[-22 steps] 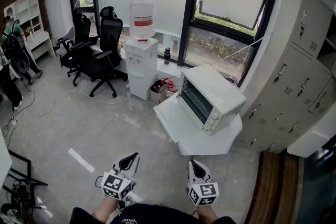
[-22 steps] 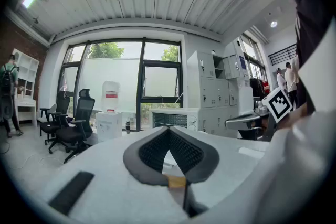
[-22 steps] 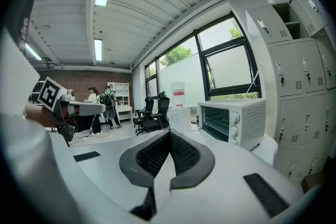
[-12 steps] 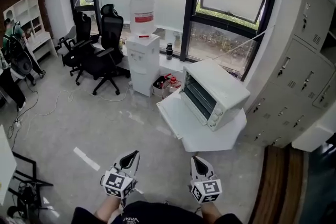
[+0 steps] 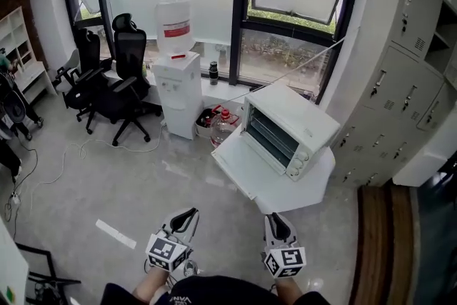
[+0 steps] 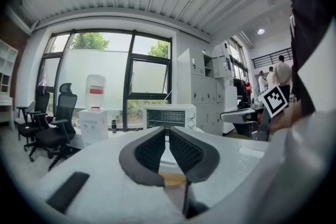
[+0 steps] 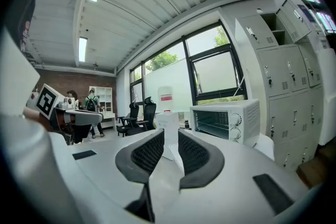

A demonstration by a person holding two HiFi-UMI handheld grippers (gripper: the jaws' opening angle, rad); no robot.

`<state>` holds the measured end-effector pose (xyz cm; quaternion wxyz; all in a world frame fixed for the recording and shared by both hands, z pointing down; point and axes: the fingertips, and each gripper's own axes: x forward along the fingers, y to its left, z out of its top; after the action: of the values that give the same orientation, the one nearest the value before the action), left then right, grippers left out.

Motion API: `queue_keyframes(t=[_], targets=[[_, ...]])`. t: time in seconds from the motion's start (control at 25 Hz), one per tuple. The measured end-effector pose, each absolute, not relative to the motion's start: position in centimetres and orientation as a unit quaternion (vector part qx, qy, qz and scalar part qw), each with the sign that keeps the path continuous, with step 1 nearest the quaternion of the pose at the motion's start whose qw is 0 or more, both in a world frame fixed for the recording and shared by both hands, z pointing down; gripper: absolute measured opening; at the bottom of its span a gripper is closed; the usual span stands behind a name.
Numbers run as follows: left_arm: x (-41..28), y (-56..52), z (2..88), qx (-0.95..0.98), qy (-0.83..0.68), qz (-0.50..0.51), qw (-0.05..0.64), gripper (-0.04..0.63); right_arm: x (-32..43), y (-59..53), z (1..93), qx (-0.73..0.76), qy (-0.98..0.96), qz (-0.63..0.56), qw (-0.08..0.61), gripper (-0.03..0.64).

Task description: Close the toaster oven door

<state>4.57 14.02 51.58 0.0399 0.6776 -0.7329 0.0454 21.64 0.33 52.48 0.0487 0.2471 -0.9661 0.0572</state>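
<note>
- Head view: I am holding the left gripper and the right gripper low and level, well apart from the toaster oven. Judging by that gap, the approach is not yet made. The door is lying folded down, open toward me.
- Left gripper view: the jaws are resting clenched on nothing, and the toaster oven is sitting straight ahead, beyond the tips.
- Right gripper view: the jaws are standing slightly parted and empty. The toaster oven is showing ahead to the right.
</note>
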Motion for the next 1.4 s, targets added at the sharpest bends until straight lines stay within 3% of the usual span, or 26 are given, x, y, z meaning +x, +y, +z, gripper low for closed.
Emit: queue_keyframes(t=[0.2, 0.32, 0.88, 1.4], targets=[[-0.2, 13.4, 51.3, 0.708, -0.704, 0.05, 0.039, 0.027, 18.2, 1.4, 52.4, 0.292, -0.953, 0.065, 0.049, 0.113], [-2.0, 12.9, 51.5, 0.733, -0.677, 0.053, 0.044, 0.192, 16.6, 1.9, 52.5, 0.316, -0.945, 0.07, 0.048, 0.13], [-9.6, 13.2, 54.4, 0.775, -0.624, 0.074, 0.067, 0.221, 11.6, 4.0, 54.6, 0.399, -0.911, 0.091, 0.058, 0.152], [-11.1, 6.4, 54.4, 0.785, -0.611, 0.079, 0.066, 0.221, 9.7, -3.7, 54.6, 0.404, -0.909, 0.082, 0.064, 0.155]])
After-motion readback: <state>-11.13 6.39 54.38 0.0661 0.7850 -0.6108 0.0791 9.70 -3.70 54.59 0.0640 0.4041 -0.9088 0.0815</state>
